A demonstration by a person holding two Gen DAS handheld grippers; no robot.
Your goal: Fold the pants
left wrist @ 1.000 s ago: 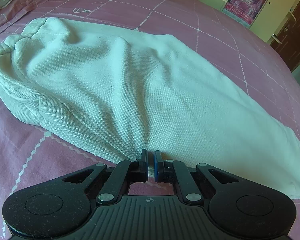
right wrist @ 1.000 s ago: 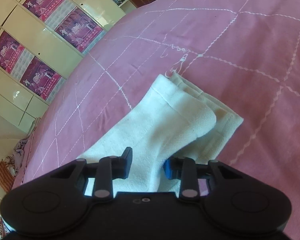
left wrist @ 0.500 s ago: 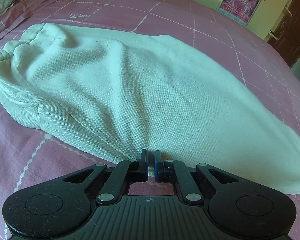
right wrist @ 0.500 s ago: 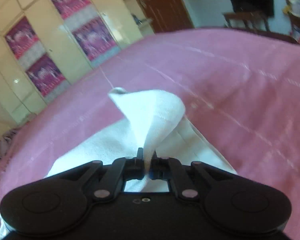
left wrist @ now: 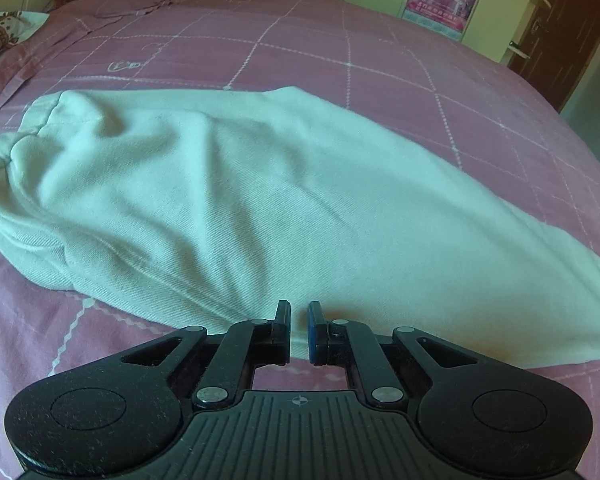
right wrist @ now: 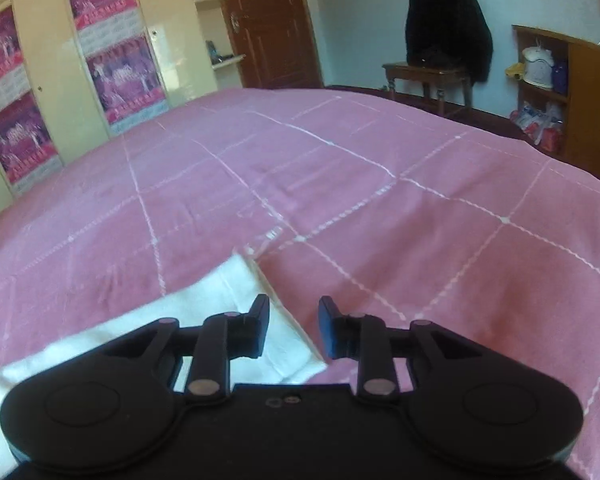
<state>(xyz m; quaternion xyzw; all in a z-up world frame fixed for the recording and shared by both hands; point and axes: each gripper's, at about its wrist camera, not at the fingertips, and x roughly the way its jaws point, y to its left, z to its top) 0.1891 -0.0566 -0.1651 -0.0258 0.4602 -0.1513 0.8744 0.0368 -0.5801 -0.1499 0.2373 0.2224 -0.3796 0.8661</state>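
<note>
White pants [left wrist: 260, 200] lie folded lengthwise on a pink bedspread [left wrist: 380, 72], waistband at the far left, leg running to the right. My left gripper [left wrist: 299, 314] is shut, with a narrow gap between its pads and nothing in it, just above the pants' near edge. In the right wrist view the leg end [right wrist: 236, 300] lies flat on the bed. My right gripper [right wrist: 294, 316] is open and empty, held over the cuff's corner.
The bedspread [right wrist: 380, 200] has a white grid pattern. Cream wardrobe doors with pink posters [right wrist: 120, 76] stand beyond the bed. A brown door [right wrist: 264, 24], a chair with a dark jacket [right wrist: 448, 28] and a wooden shelf unit [right wrist: 560, 92] are farther off.
My right gripper closed on the leg end and lifted it, then opened and let it go; the cuff now lies flat. The left gripper rose a little and stayed shut.
</note>
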